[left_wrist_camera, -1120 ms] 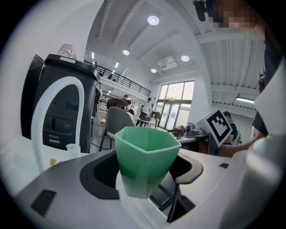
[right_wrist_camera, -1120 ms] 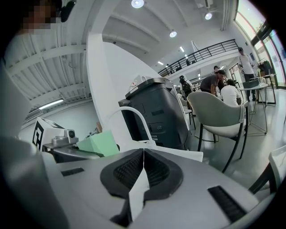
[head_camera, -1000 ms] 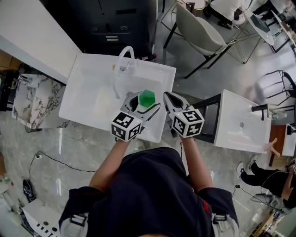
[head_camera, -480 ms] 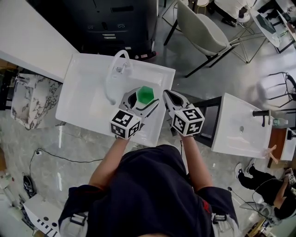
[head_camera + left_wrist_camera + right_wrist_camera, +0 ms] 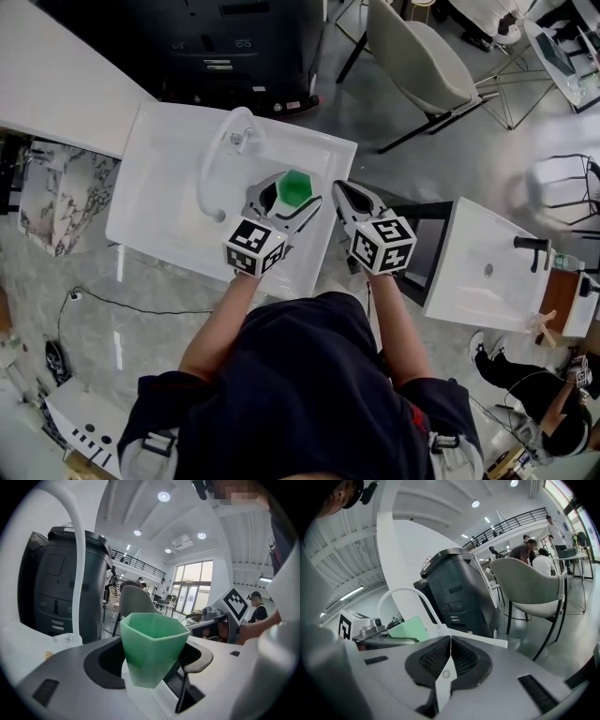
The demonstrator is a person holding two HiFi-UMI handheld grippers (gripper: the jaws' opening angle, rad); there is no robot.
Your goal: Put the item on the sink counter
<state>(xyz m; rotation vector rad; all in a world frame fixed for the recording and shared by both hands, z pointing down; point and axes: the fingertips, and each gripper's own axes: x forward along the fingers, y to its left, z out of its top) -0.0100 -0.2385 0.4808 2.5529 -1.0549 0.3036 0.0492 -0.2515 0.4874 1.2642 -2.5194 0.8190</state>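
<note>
Closest to the head camera: person's dark shirt [image 5: 305,375], both forearms stretched forward, a gripper in each hand, marker cubes facing up. Left gripper [image 5: 290,198] pinches a green cup [image 5: 297,185]. Its own view shows the faceted cup upright, mouth up, a dark pad against each side, jaws set wide around it. Right gripper [image 5: 341,191] is just to the right of the cup and apart from it, jaws pressed together with nothing between them. Cup is over the right part of the white sink [image 5: 159,202], near its right rim; whether it touches the surface cannot be told. Faucet [image 5: 214,159], white and arched, stands near the cup on its left. A second white sink [image 5: 483,267] stands off to the right, well apart from the first. Beyond the first sink: a black machine [image 5: 234,42] just behind it. Farther right, a pale chair [image 5: 422,61] on grey floor.
</note>
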